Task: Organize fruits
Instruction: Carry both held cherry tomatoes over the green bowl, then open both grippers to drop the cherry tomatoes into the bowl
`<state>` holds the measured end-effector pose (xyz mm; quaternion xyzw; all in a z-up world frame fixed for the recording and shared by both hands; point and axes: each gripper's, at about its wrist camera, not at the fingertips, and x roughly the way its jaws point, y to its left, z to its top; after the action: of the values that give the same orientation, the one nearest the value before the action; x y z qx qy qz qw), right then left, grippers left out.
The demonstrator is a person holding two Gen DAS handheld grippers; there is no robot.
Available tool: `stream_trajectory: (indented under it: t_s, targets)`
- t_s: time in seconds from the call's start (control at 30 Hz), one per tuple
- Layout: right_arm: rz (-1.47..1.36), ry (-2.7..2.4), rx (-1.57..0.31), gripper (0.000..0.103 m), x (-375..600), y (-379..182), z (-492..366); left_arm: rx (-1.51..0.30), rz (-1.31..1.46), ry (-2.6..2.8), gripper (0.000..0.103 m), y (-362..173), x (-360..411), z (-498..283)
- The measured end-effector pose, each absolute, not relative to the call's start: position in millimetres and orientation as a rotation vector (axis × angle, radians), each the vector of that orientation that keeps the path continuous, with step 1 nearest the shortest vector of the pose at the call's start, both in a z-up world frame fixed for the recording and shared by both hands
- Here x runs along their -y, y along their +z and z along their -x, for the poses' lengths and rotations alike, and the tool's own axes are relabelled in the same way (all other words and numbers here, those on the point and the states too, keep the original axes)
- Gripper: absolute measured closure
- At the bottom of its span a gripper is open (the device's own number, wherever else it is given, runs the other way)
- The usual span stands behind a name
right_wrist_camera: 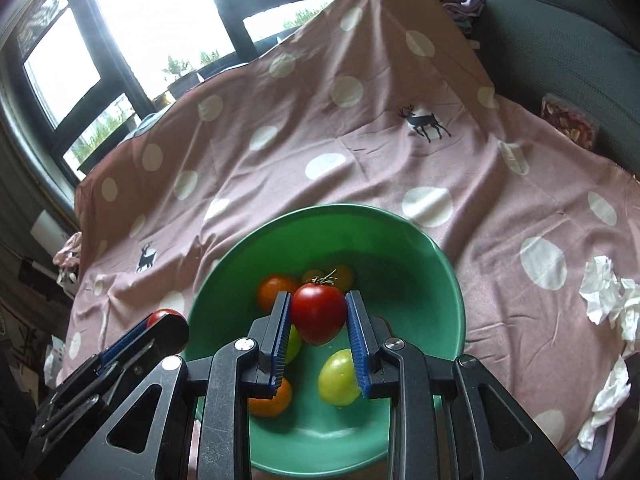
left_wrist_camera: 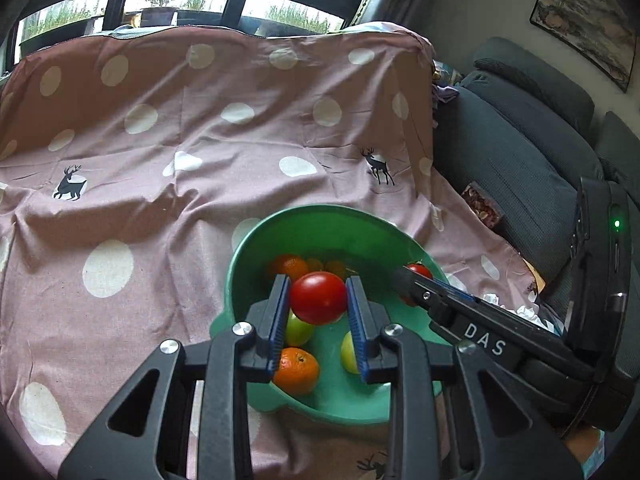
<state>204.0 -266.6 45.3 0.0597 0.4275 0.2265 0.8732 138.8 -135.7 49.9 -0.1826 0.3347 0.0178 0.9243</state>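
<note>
A green bowl (left_wrist_camera: 304, 232) (right_wrist_camera: 400, 236) sits on the pink dotted cloth and holds oranges (left_wrist_camera: 298, 368) (right_wrist_camera: 276, 398) and green fruits (right_wrist_camera: 338, 376) (left_wrist_camera: 298, 328). My left gripper (left_wrist_camera: 319, 300) is shut on a red tomato (left_wrist_camera: 319, 297) and holds it above the bowl. My right gripper (right_wrist_camera: 318, 312) is shut on a second red tomato (right_wrist_camera: 319, 311) with a stem, also above the bowl. The right gripper (left_wrist_camera: 416, 280) shows in the left wrist view over the bowl's right rim. The left gripper (right_wrist_camera: 164, 322) shows at the bowl's left rim in the right wrist view.
The pink cloth (left_wrist_camera: 160, 140) with white dots and deer prints covers the surface and rises at the back. A dark sofa (left_wrist_camera: 520, 140) stands to the right. Crumpled white tissues (right_wrist_camera: 608, 296) lie on the cloth at right. Windows are behind.
</note>
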Motion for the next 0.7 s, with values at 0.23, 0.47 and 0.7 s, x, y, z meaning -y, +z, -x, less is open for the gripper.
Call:
stream_trajectory:
  t_s: [0.23, 0.47, 0.7]
  targets:
    - [-0.137, 0.453, -0.930, 0.073, 274, 36, -213, -0.760, 0.362, -0.003, 0.075, 32, 150, -153]
    - [-0.139, 0.431, -0.939, 0.073, 280, 33, -217, -0.786, 0.341, -0.013, 0.075, 25, 156, -157]
    - [-0.125, 0.409, -0.950, 0.073, 279, 31, -218, -0.805, 0.299, 0.004, 0.075, 20, 158, -158]
